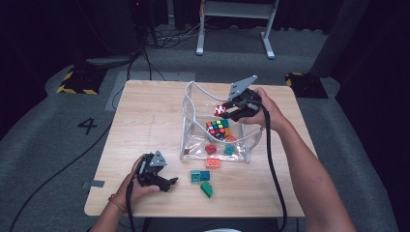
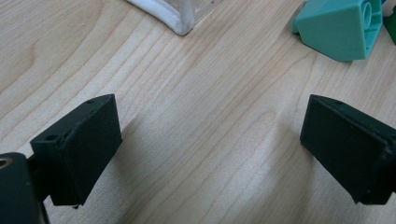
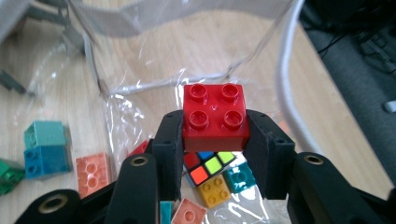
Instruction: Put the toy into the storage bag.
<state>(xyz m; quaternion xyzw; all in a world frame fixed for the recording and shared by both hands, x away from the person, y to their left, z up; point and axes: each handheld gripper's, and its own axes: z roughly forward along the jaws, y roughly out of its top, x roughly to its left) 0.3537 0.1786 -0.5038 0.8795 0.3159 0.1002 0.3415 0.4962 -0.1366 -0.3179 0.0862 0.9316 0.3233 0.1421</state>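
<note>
My right gripper [image 1: 228, 110] hangs over the open top of a clear plastic bag [image 1: 191, 140] with white trim, shut on a red four-stud brick [image 1: 220, 110]. In the right gripper view the red brick [image 3: 215, 116] sits squeezed between the two black jaws of the right gripper [image 3: 215, 133]. Directly below it, inside the bag, lie a colour cube [image 3: 208, 165], a yellow brick [image 3: 215, 190] and a teal brick [image 3: 240, 179]. My left gripper [image 1: 169, 182] rests near the table's front left. It stands open over bare wood in the left gripper view [image 2: 210, 149].
In front of the bag on the wooden table [image 1: 145, 121] lie an orange brick [image 1: 212, 163], a teal-and-blue pair [image 1: 199, 176] and a green brick [image 1: 207, 188]. A teal brick [image 2: 338, 28] and the bag's corner [image 2: 180, 16] lie ahead of the left gripper.
</note>
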